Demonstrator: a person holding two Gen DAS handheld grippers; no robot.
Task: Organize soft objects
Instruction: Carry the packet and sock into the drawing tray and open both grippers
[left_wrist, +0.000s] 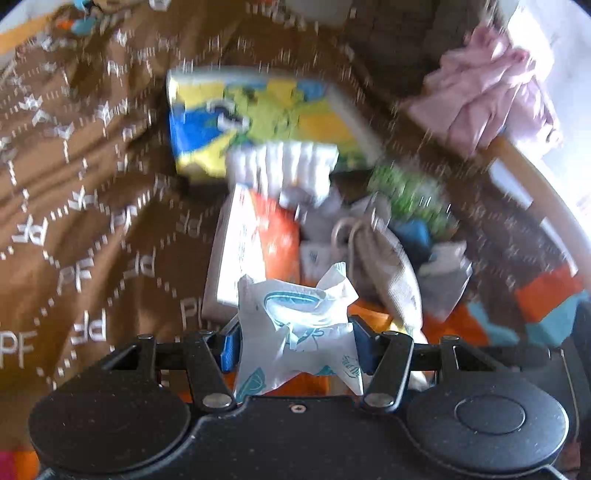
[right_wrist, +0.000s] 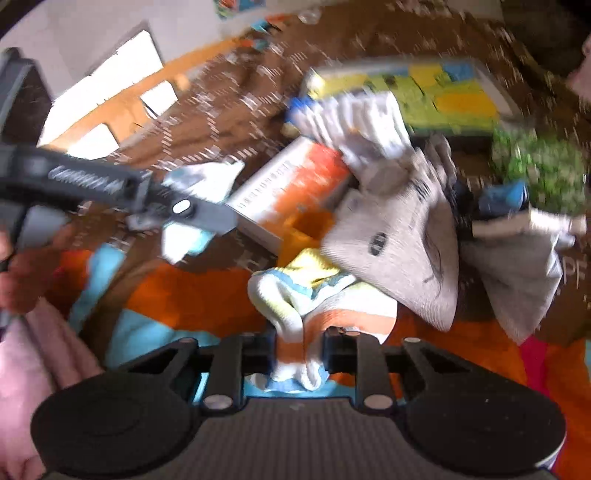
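Observation:
My left gripper (left_wrist: 295, 349) is shut on a white tissue pack with teal print (left_wrist: 295, 314), held above the pile. My right gripper (right_wrist: 300, 350) is shut on a white sock with orange, yellow and blue stripes (right_wrist: 314, 295). A grey sock (right_wrist: 399, 251) lies just beyond it, also in the left wrist view (left_wrist: 388, 266). The left gripper with its tissue pack (right_wrist: 199, 184) shows at the left of the right wrist view. Both views are motion-blurred.
A brown patterned bedspread (left_wrist: 92, 184) covers the surface. On it lie a colourful box (left_wrist: 258, 114), an orange and white box (left_wrist: 255, 240), white striped socks (left_wrist: 291, 166), a green patterned cloth (left_wrist: 410, 192) and a pink cloth (left_wrist: 487, 92). An orange and teal blanket (right_wrist: 184, 295) lies nearest.

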